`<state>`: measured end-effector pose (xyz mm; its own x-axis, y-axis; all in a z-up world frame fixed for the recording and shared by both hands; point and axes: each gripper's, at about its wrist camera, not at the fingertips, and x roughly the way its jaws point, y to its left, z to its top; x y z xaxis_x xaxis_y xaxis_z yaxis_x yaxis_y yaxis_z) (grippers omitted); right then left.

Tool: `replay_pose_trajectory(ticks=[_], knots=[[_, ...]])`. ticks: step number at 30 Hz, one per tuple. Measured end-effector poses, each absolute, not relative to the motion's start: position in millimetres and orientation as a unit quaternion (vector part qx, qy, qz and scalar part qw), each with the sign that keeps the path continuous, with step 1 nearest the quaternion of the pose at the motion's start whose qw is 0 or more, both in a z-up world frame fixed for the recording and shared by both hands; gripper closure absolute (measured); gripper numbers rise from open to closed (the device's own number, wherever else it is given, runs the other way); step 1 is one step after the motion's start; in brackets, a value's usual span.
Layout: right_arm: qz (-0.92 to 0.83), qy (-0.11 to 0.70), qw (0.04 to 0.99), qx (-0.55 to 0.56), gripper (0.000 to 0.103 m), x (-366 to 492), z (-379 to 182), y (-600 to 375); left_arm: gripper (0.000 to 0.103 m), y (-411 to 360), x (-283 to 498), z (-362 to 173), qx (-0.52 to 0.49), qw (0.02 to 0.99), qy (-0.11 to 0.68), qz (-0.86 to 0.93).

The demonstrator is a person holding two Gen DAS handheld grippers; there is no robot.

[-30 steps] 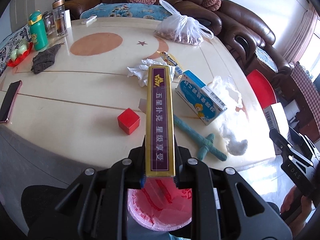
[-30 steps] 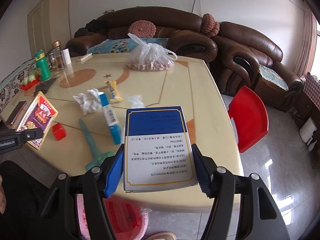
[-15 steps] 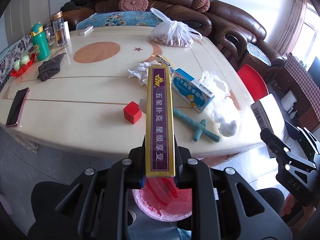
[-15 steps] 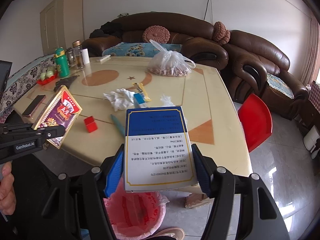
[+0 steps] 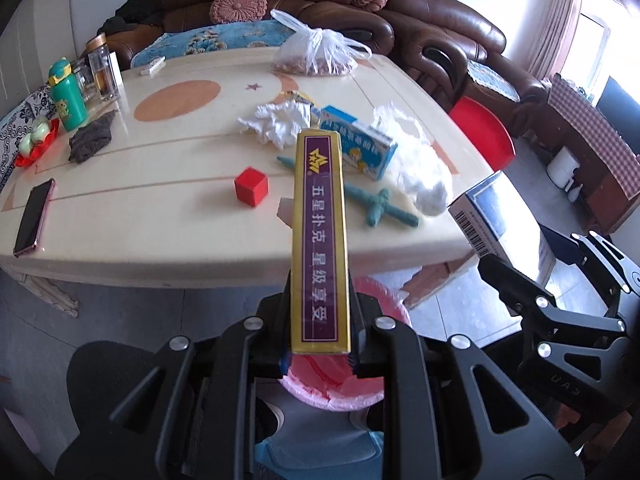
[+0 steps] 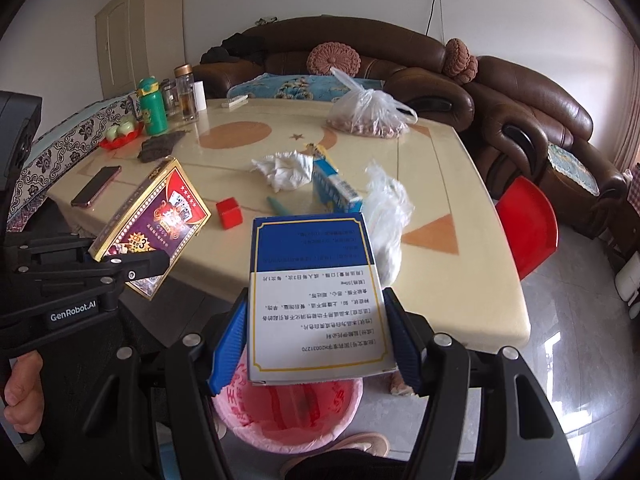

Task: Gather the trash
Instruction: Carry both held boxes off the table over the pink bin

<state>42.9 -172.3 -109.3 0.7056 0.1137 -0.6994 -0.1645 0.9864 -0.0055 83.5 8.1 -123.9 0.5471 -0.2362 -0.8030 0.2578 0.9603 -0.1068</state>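
Note:
My left gripper is shut on a gold and purple playing-card box, seen face-on in the right wrist view. My right gripper is shut on a blue and white medicine box, also in the left wrist view. Both hang off the table's near edge above a bin with a pink bag, which shows under the left gripper. On the table lie crumpled tissue, a blue carton, a clear plastic wrapper and a teal stick.
The cream table also bears a red cube, a phone, a dark cloth, a green bottle, a glass jar and a bag of nuts. A red chair and brown sofas stand beyond.
Both grippers have drawn back from the table with their boxes still held and now sit above the pink bin, closer to each other.

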Motion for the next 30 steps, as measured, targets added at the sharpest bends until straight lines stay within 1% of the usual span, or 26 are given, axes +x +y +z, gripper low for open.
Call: replay_pose_trajectory(ticks=[17, 30], knots=[[0.081, 0.419, 0.904, -0.023, 0.041, 29.8, -148.7, -166.0, 0.082, 12.3, 65.2, -159.9, 0.042, 0.854, 0.487, -0.178], [0.094, 0.475, 0.875, -0.018, 0.041, 50.1, -199.3, -161.1, 0.082, -0.7, 80.2, -227.8, 0.062, 0.813, 0.548, -0.186]])
